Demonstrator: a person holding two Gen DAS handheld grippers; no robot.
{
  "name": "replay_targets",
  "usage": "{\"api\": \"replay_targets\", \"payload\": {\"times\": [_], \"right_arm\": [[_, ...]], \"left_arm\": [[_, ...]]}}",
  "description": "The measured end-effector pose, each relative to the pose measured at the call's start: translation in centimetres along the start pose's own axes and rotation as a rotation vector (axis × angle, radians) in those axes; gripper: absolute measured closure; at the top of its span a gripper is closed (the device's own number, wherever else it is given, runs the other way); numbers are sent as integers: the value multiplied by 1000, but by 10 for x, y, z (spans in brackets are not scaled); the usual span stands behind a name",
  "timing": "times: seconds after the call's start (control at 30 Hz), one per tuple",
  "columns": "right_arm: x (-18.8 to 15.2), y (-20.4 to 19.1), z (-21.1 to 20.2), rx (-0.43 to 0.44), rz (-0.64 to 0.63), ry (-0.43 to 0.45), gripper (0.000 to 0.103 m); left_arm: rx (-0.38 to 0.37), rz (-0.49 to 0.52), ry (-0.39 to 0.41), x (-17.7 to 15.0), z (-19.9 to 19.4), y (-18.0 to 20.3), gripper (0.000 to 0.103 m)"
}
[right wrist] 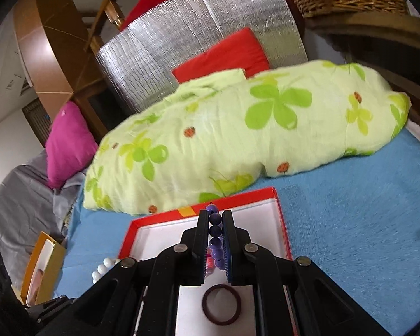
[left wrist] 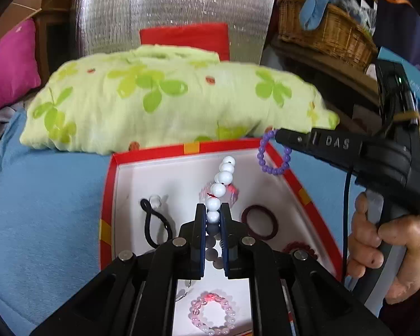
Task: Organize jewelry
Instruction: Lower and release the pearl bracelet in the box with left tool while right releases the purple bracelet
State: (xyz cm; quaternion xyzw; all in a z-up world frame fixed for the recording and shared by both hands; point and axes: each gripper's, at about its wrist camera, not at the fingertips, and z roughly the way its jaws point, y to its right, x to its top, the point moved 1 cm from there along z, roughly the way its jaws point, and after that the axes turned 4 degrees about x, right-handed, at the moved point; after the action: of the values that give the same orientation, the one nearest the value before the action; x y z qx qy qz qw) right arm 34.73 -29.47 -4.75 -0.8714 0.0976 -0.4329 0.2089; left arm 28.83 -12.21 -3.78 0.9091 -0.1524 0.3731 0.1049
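Note:
A red box with a white inside (left wrist: 117, 196) lies on the blue bed; it also shows in the right wrist view (right wrist: 277, 215). My left gripper (left wrist: 212, 218) is shut on a white bead bracelet (left wrist: 224, 176) and holds it above the box. My right gripper (right wrist: 216, 218) is shut on a purple bead bracelet (right wrist: 217, 249); in the left wrist view this gripper (left wrist: 277, 135) holds the purple bracelet (left wrist: 274, 168) over the box's far right rim. In the box lie a black hair tie (left wrist: 154, 224), a dark red ring (left wrist: 261, 222), a pink bead bracelet (left wrist: 212, 316) and a clear pink piece (left wrist: 232, 193).
A green flowered pillow (left wrist: 168, 98) lies just behind the box. A pink cushion (left wrist: 11, 67) is at the left, a wicker basket (left wrist: 327, 30) at the back right. An orange box (right wrist: 42, 268) stands left of the red box. Blue bedding (right wrist: 350, 224) surrounds it.

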Motion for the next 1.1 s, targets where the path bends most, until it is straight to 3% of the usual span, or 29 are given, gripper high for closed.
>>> {"api": "replay_targets", "payload": {"times": [0.63,0.97,1.03,1.1], "right_arm": [[-4,17,54,-9,68,-78,93],[-5,35,68,-75,105,-104,90],[-5,37,67,-82,114,-108,90],[-4,38,66,-86,121,-115,90]], "left_arm": [[-62,35,-144,-13,50,3,93],[-112,41,-188,-15,61,8,92],[-117,30,-196,-14,61,6,86],[-123,18,-198,-12,59,3,68]]}}
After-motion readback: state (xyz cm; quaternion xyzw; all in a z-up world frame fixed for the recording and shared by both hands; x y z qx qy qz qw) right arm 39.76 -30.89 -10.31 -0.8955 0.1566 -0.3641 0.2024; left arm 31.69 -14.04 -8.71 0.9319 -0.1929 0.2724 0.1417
